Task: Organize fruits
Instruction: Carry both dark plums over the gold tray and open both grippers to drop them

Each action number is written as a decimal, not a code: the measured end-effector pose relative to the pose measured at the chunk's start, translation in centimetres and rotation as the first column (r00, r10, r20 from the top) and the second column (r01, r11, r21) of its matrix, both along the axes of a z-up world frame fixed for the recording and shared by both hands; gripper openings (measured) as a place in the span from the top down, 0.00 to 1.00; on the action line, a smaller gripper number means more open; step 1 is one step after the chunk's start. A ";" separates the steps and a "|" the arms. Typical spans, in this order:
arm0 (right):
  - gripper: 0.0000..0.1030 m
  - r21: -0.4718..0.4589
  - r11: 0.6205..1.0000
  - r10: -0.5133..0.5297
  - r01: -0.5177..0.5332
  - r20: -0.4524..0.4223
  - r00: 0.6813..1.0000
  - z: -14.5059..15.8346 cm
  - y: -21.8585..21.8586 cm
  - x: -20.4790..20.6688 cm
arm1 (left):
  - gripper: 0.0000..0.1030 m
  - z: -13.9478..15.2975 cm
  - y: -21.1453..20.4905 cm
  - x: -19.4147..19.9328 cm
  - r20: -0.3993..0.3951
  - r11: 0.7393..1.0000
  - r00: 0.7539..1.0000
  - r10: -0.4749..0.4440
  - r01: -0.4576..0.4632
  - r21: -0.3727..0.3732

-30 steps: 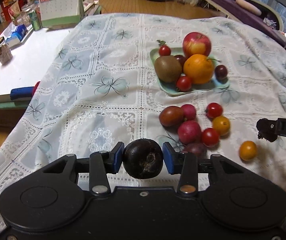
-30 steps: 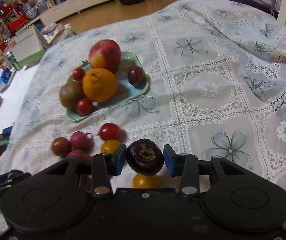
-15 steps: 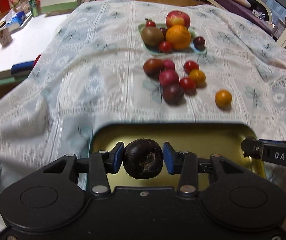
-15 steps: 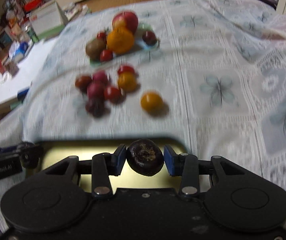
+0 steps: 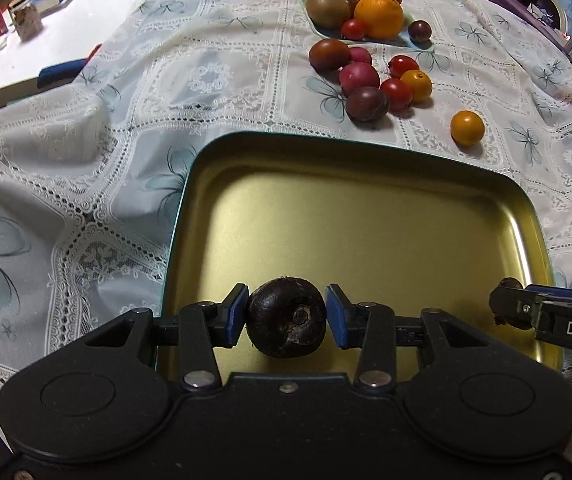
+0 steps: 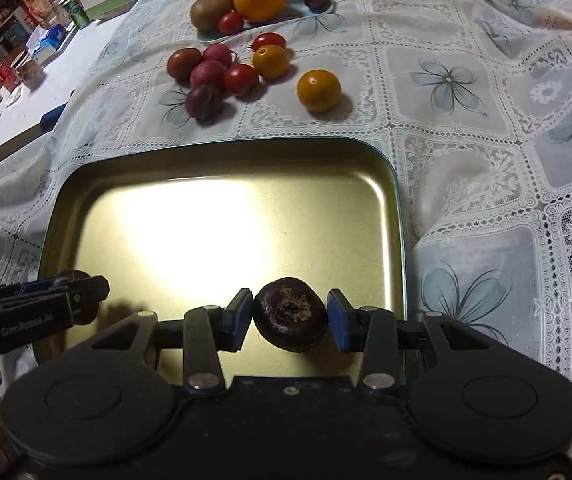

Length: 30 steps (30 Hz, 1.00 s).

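Note:
My left gripper (image 5: 286, 318) is shut on a dark round fruit (image 5: 286, 322) over the near edge of an empty gold metal tray (image 5: 349, 216). My right gripper (image 6: 290, 314) is shut on another dark round fruit (image 6: 290, 314) over the same tray (image 6: 214, 224), near its front right. Each gripper shows at the edge of the other's view: the right one (image 5: 501, 308), the left one (image 6: 82, 292). Loose small fruits (image 5: 365, 80) lie beyond the tray, with a lone orange one (image 5: 467, 128) apart.
A pale green plate (image 5: 401, 40) at the far side holds an apple, an orange, a kiwi and small fruits. A lace tablecloth (image 5: 214, 80) covers the table. A white side table (image 5: 26, 52) with boxes and cans stands at the left.
Both grippers have pulled back toward me with their fruits and now hang lower over the gold tray, which fills more of both views.

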State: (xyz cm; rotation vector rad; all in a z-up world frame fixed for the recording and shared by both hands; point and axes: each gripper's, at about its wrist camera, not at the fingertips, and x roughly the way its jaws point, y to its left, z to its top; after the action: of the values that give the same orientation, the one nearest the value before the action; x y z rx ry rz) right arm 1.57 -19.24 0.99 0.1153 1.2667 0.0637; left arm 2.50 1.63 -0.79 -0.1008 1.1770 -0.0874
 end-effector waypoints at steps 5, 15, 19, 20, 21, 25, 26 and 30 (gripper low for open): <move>0.60 -0.004 1.000 -0.004 0.004 -0.023 1.000 -0.5 -0.2 0.4 | 0.51 0.0 -0.5 0.1 0.010 0.999 1.000 -0.011 0.011 0.030; 0.59 -0.007 1.000 -0.013 0.013 -0.057 0.998 -0.8 -0.5 0.8 | 0.53 0.7 -0.6 -0.1 0.038 1.000 0.999 -0.020 0.019 0.025; 0.59 -0.007 1.000 -0.011 0.011 -0.045 0.999 -0.4 -0.4 0.9 | 0.53 0.6 -0.4 0.0 0.028 1.000 0.999 -0.015 0.014 0.016; 0.59 -0.007 1.000 -0.011 0.011 -0.045 0.999 -0.4 -0.5 0.9 | 0.53 0.5 -0.4 0.1 0.026 1.000 1.000 -0.013 0.013 0.016; 0.59 -0.008 1.000 -0.011 0.011 -0.046 0.999 -0.4 -0.5 0.9 | 0.53 0.5 -0.4 0.1 0.022 1.000 1.000 -0.012 0.012 0.015; 0.59 -0.004 1.000 -0.017 0.017 -0.066 0.998 -0.8 -0.7 1.0 | 0.53 0.3 -0.4 0.0 0.015 1.000 1.000 -0.011 0.010 0.016; 0.59 -0.001 1.000 -0.021 0.021 -0.071 0.997 -0.8 -0.7 1.1 | 0.53 0.3 -0.4 0.0 0.014 1.000 1.000 -0.010 0.010 0.015; 0.59 0.001 1.000 -0.026 0.026 -0.073 0.997 -0.8 -0.8 1.1 | 0.53 0.3 -0.3 0.0 0.014 1.000 1.000 -0.006 0.006 0.008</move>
State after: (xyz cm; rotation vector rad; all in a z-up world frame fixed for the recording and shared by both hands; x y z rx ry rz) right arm 2.71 -20.05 0.24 0.1367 1.3374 0.0385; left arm 2.52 1.34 -0.46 -0.0895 1.1635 -0.0890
